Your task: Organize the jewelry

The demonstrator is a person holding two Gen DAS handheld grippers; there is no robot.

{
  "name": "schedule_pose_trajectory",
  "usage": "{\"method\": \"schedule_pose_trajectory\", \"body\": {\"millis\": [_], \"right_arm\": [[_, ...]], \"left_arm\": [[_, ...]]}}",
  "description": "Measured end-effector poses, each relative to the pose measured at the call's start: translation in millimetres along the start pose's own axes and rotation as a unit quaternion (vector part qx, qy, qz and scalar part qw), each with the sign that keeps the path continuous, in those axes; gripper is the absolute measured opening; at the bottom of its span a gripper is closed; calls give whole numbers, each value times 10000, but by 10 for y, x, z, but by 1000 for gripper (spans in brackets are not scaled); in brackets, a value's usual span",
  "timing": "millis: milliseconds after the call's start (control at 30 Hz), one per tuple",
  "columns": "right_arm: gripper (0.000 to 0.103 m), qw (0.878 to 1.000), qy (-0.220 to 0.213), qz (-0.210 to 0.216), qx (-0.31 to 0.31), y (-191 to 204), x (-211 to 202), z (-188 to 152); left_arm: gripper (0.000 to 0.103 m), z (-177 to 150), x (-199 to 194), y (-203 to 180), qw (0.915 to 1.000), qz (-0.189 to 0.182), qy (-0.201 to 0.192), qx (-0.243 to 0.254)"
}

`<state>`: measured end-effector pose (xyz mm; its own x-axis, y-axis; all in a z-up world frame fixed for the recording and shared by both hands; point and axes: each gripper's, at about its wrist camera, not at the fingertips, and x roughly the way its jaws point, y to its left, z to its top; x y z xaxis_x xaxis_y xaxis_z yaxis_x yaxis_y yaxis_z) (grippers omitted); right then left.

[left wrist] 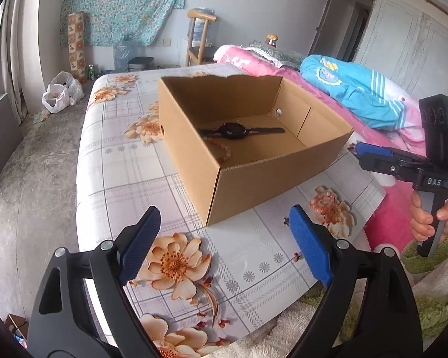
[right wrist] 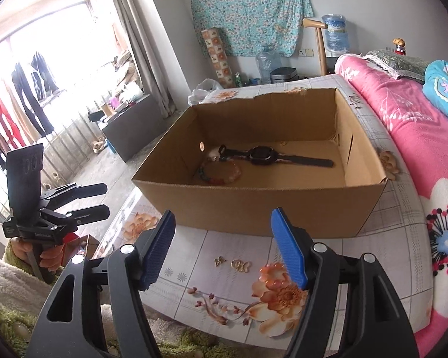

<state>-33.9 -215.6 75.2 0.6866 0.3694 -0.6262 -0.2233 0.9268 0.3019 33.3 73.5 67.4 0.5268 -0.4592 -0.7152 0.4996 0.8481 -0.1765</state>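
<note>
You are holding both grippers open and empty in front of a cardboard box of jewelry.

Your left gripper [left wrist: 224, 244] and right gripper [right wrist: 224, 247] are hovering with jaws spread, gripping nothing. Ahead and below both, the cardboard box [right wrist: 254, 205] is sitting on a floral tablecloth [right wrist: 224, 277]. Inside, a black wristwatch [right wrist: 262, 155] is lying flat, its strap running left to right across your reach, a beaded bracelet [right wrist: 221, 173] just beside it toward the left wall. Neither hand looks clearly nearer. A pink quilt [right wrist: 418, 149] is lying to your right in a bedroom.
</note>
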Motion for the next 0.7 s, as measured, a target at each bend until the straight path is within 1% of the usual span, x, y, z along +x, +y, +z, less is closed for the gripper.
{"method": "schedule_pose_trajectory", "body": {"millis": [67,133,200,267,367,433,500,633,667,700], "right_arm": [[69,9999,132,58,9,67,64,-104],[69,9995,278,102,78,92,149,-192],[69,9988,441,146,179,99,244,-276],[69,9975,582,239,311,121,317,-346],[69,9965,684,199,426,126,405,-381],[69,9963,708,115,475,96,443,-387],[69,9961,725,-10,507,73,468,-386],[69,9954,718,-348,536,26,506,-372],[72,9950,720,-443,538,5,524,-366],[79,9943,728,-563,539,-10,530,-366]], "left_arm": [[84,-89,84,-5,9998,42,213,-27],[84,-155,161,-17,9993,1,365,-68],[84,-224,239,-49,9988,-41,472,-88],[84,-264,328,-97,9984,9,561,-51],[84,-311,459,-171,9977,36,670,24],[84,-339,550,-204,9972,65,746,77],[84,-359,648,-244,9962,170,835,155],[84,-408,783,-299,9948,345,909,287],[84,-417,813,-306,9945,388,924,296],[84,-416,840,-315,9942,423,943,300]]}}
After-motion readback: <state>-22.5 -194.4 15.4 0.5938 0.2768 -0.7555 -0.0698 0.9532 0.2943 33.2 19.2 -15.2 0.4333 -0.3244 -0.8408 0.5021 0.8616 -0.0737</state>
